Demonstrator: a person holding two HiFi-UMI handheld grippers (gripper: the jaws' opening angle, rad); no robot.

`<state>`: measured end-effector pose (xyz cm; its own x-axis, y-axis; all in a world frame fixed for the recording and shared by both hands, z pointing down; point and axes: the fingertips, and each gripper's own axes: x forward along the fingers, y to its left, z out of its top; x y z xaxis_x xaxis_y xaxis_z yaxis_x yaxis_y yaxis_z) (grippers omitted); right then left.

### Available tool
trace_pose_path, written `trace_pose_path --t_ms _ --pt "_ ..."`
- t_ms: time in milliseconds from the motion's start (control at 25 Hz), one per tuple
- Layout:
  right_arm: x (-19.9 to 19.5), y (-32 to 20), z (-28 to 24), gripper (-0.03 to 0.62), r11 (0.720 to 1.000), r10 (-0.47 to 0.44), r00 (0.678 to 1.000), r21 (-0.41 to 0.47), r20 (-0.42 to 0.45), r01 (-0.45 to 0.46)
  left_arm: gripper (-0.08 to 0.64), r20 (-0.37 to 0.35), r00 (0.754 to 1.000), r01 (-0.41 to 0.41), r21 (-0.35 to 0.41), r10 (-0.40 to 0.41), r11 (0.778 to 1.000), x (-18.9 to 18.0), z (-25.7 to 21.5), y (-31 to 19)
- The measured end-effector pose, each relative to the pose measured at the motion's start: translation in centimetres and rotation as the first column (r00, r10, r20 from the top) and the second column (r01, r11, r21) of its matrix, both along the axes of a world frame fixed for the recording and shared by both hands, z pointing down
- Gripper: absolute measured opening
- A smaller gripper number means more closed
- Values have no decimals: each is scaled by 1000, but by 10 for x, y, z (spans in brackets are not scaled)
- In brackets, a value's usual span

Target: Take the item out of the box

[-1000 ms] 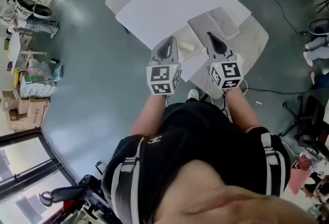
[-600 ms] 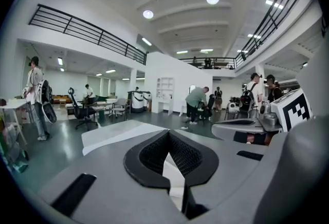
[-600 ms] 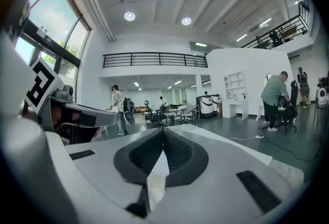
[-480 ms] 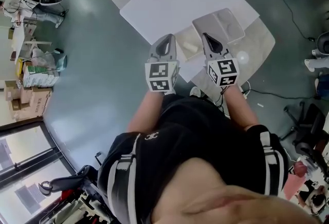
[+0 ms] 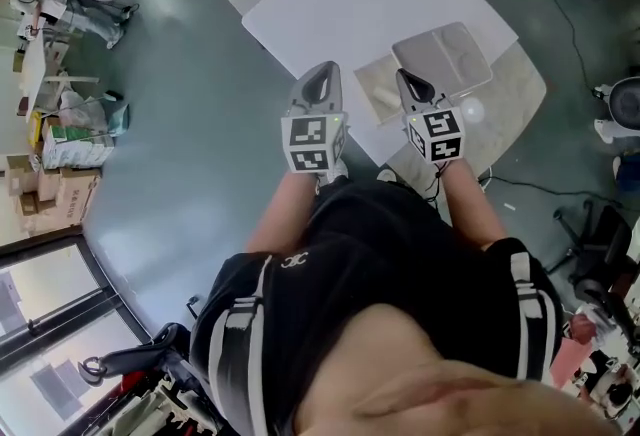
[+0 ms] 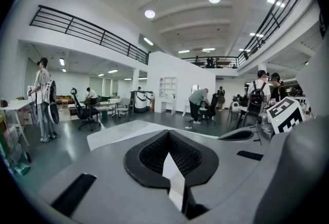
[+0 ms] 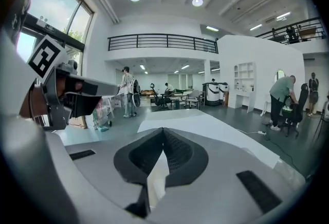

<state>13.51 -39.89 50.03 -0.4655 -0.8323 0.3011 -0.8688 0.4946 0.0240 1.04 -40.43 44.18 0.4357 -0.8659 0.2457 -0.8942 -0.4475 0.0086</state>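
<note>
The box (image 5: 443, 54) is a flat grey case on the white table (image 5: 350, 4), with a cream part (image 5: 376, 89) lying open beside it. I cannot make out an item inside. Both grippers are held at the table's near edge, close to the person's body. My left gripper (image 5: 322, 76) is left of the box and shut with nothing between its jaws. My right gripper (image 5: 408, 80) is just in front of the box, also shut and empty. Both gripper views look level across the hall, over the table (image 7: 205, 125), and the box is out of their sight.
Grey floor surrounds the table. Cardboard boxes (image 5: 45, 199) and bags sit at the far left, office chairs (image 5: 620, 99) and cables at the right. People stand and work in the hall (image 6: 198, 102). A marbled table part (image 5: 510, 89) lies under the box's right side.
The head view has shifted a little, so table and box sit further right in it. Both grippers stay side by side at the table's edge, shut throughout.
</note>
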Motion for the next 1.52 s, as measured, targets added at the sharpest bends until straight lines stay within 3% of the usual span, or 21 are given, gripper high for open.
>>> trace_pose_path --t_ms 160,360,520,760,960,1280,1520 --pt "-3 -14 25 14 998 1 994 -67 -110 -8 14 -10 1000 3 -7 -3 1000 -12 1 -12" --pt "-13 -18 61 14 978 -117 969 -193 -218 75 14 -28 999 14 -22 -14 1000 -23 5 -21" --pt "-24 -19 79 17 953 -214 947 -265 -238 149 14 -27 999 20 -28 -21 999 -31 8 -27" --pt "-29 -14 99 86 917 -284 922 -354 -262 182 14 -23 999 38 -39 -39 998 -40 12 -25" --pt "-30 -13 116 100 897 -317 901 -402 -296 184 14 -26 998 58 -49 -60 997 -46 16 -24" --pt "-33 -3 149 126 856 -411 817 -481 -405 192 14 -47 991 119 -65 -122 991 -66 22 -14" --pt "-37 -2 171 135 837 -485 697 -512 -528 194 14 -50 983 171 -87 -176 981 -91 33 -6"
